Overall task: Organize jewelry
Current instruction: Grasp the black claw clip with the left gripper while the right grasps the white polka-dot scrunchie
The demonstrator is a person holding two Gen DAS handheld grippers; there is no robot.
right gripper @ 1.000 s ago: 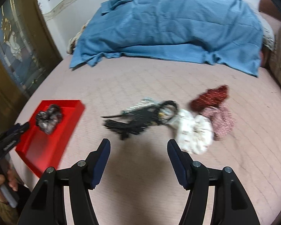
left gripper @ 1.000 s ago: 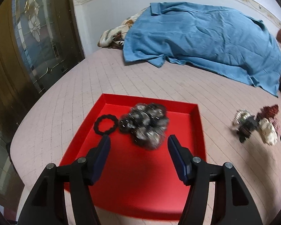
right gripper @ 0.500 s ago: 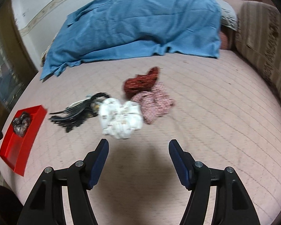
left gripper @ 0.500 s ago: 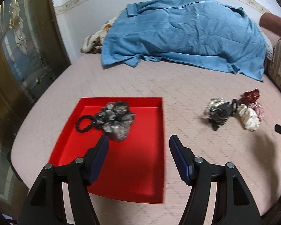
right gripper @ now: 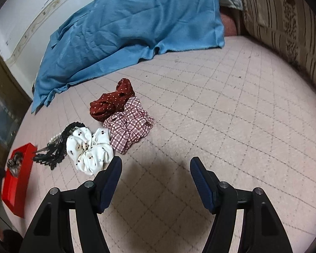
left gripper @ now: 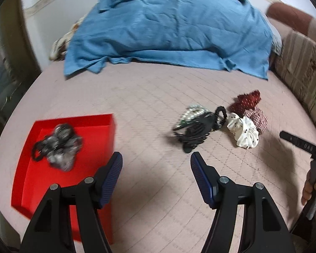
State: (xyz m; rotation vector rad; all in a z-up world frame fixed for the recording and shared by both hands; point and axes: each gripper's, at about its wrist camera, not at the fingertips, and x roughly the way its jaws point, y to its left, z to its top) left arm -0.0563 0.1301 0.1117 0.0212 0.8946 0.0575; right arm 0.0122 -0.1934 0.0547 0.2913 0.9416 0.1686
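Observation:
A red tray (left gripper: 31, 181) (right gripper: 16, 191) lies at the left of the pink quilted bed, holding a grey scrunchie (left gripper: 61, 145) and a black hair tie (left gripper: 36, 149). To its right lies a pile: a black claw clip (left gripper: 194, 131) (right gripper: 52, 154), a pearl clip (left gripper: 191, 113), a white dotted scrunchie (left gripper: 245, 133) (right gripper: 88, 149), a checked scrunchie (left gripper: 259, 120) (right gripper: 128, 128) and a dark red dotted one (left gripper: 246, 102) (right gripper: 111, 103). My left gripper (left gripper: 155, 168) is open and empty, between tray and clip. My right gripper (right gripper: 155, 168) is open and empty, to the right of the white scrunchie.
A blue blanket (left gripper: 168, 31) (right gripper: 126, 25) covers a heap at the far side of the bed. A striped cushion (right gripper: 284, 27) stands along the right edge. A hand (left gripper: 311, 187) holding the other gripper shows at the right of the left wrist view.
The left gripper has swung right, off the tray toward the pile of hair accessories. The right gripper has moved right and lower, so the pile now sits to its left.

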